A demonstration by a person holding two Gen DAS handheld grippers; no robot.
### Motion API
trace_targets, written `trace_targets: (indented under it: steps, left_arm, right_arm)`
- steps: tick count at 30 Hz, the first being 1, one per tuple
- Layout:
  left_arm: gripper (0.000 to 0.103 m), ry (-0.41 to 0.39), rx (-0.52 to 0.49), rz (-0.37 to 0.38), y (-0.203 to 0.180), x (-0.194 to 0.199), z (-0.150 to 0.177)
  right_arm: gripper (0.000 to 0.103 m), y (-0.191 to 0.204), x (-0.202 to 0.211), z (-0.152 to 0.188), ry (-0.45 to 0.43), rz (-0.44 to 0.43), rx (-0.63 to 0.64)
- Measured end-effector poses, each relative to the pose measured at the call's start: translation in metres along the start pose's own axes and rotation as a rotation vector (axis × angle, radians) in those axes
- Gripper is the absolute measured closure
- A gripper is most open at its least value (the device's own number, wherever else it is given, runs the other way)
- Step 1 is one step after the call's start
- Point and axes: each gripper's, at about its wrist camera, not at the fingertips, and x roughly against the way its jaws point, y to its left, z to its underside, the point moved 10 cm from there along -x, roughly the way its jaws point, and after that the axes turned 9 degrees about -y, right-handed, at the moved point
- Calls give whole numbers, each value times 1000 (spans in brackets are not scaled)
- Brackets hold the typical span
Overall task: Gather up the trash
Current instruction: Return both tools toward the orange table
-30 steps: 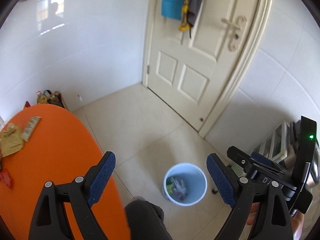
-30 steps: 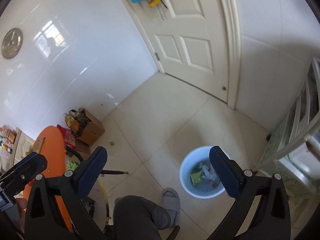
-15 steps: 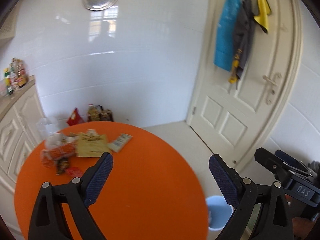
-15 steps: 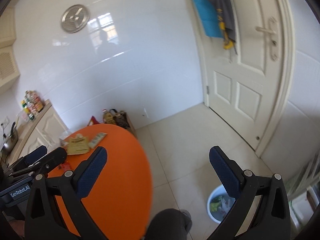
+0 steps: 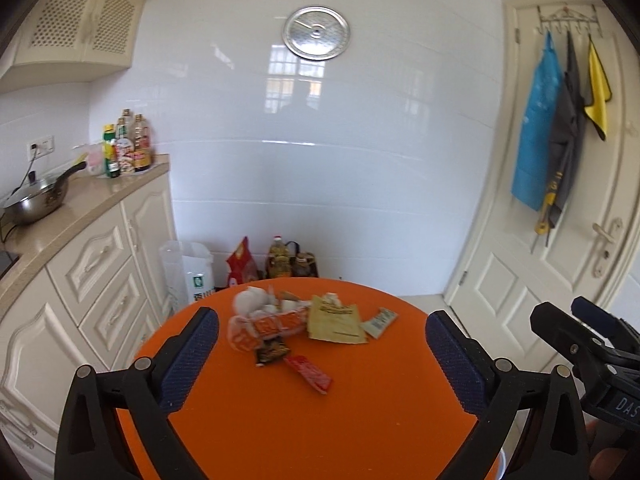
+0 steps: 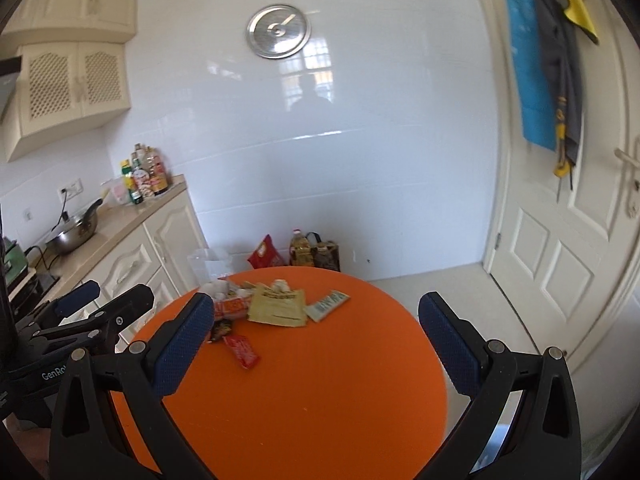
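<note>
A round orange table (image 5: pixel 360 420) (image 6: pixel 340 400) carries a pile of trash at its far side: a red wrapper (image 5: pixel 309 368) (image 6: pixel 241 352), a tan paper packet (image 5: pixel 335 320) (image 6: pixel 278 308), a green-white wrapper (image 5: pixel 379 322) (image 6: pixel 327 305), a dark wrapper (image 5: pixel 271 351) and an orange-white plastic bag (image 5: pixel 264 325) (image 6: pixel 228 304). My left gripper (image 5: pixel 320 364) is open and empty above the table's near half. My right gripper (image 6: pixel 316 348) is open and empty beside it, to the right. The bin is out of view.
Cream cabinets and a counter (image 5: pixel 80 208) with a pan (image 5: pixel 36 200) and bottles stand on the left. Bags and an oil bottle (image 5: pixel 280 260) sit on the floor by the white wall. A door (image 5: pixel 560 260) with hanging cloths is on the right.
Both grippers swung up from the blue bin on the floor to face the table and its trash. Both stayed open and empty.
</note>
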Motion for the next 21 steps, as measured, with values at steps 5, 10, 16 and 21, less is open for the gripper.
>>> trace_targets:
  steps: [5, 10, 16, 21]
  left_arm:
    - [1, -20, 16, -53, 13, 20, 5]
    - [1, 0, 49, -106, 25, 19, 22]
    - [1, 79, 63, -137, 36, -12, 40]
    - [1, 151, 70, -143, 40, -66, 40]
  right_arm:
    - [0, 31, -6, -8, -25, -43, 45]
    - [0, 49, -18, -4, -15, -64, 75]
    - [0, 49, -48, 12, 42, -59, 86]
    - [0, 47, -90, 48, 151, -74, 100]
